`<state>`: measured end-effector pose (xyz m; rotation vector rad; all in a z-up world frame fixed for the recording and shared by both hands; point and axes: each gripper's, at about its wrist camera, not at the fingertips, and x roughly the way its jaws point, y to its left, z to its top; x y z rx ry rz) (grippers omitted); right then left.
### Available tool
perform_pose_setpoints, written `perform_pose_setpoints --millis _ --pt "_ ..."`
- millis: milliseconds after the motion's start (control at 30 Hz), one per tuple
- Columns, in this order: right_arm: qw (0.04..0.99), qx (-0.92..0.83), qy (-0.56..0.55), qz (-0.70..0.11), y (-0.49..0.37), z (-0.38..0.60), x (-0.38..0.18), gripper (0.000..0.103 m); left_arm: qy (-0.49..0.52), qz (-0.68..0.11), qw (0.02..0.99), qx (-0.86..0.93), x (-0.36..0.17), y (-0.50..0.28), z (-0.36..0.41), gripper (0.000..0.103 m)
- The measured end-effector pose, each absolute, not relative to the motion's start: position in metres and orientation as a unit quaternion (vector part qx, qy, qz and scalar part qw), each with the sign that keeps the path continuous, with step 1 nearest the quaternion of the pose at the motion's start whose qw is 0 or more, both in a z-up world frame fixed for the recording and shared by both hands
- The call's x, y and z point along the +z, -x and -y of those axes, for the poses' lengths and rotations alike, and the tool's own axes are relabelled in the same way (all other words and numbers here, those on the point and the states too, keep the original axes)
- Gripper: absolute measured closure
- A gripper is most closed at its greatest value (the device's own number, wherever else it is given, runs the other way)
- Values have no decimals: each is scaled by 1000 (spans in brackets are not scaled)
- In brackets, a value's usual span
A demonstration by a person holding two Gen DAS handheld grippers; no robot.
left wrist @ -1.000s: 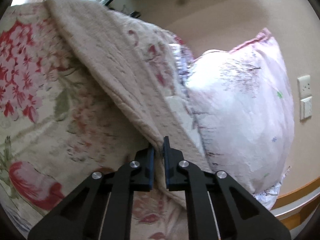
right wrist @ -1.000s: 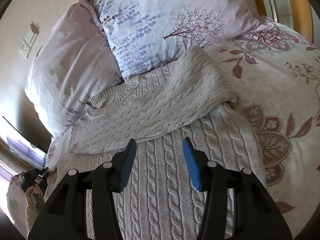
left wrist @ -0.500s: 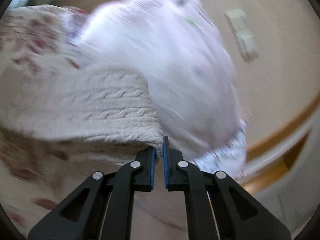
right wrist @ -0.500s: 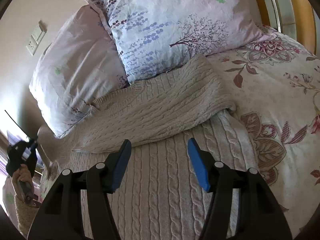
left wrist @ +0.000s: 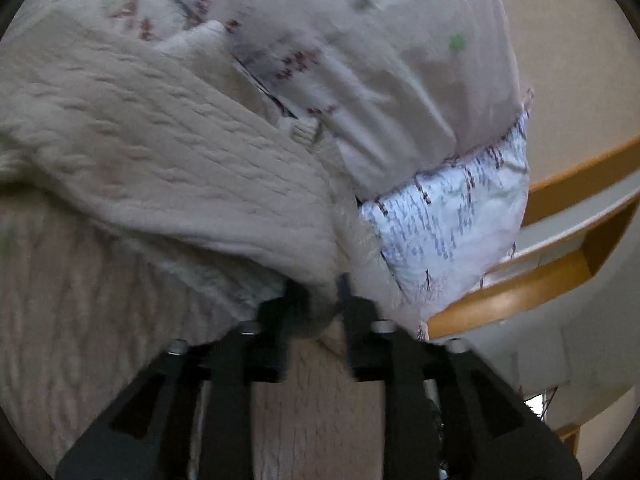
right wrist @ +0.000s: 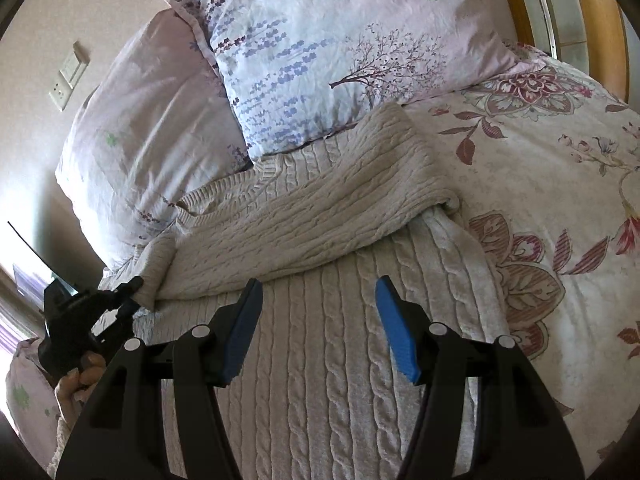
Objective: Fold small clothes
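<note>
A cream cable-knit sweater lies on the floral bedspread, its top part folded across itself. My left gripper is shut on the sweater's folded edge near the pillows; it also shows in the right wrist view at the sweater's left side, held by a hand. My right gripper is open and empty, hovering over the sweater's lower body.
Two floral pillows lean at the head of the bed, touching the sweater's top edge. A wooden headboard is at the right. A wall socket is on the left wall. A wooden bed frame shows in the left wrist view.
My left gripper has carried the sweater's edge across toward the pillows and lowered it onto the sweater. My right gripper has stayed open, shifting slightly over the sweater.
</note>
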<state>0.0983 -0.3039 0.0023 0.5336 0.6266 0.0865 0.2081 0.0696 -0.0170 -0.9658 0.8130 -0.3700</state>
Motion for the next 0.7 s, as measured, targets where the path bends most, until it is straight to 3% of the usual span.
perform_pose_setpoints --millis 67,400,467,500,533,700 --pt "915 43 -261 -305 -99 303 1 43 472 -367 787 -152 -15 -205 -86 62" --pt "916 53 -257 -304 -100 301 -1 43 553 -335 761 -53 -15 -196 -168 62" --pt "917 54 -256 -302 -100 303 -1 43 551 -329 766 -43 -12 -198 -176 75" --pt "917 53 -256 -301 -99 303 -1 43 543 -328 772 -43 -9 -203 -177 89" --pt "917 54 -257 -299 -99 305 -1 43 534 -328 778 -46 -5 -206 -175 92" --pt "920 49 -257 -291 -95 313 0 43 462 -313 822 -112 35 -226 -129 94"
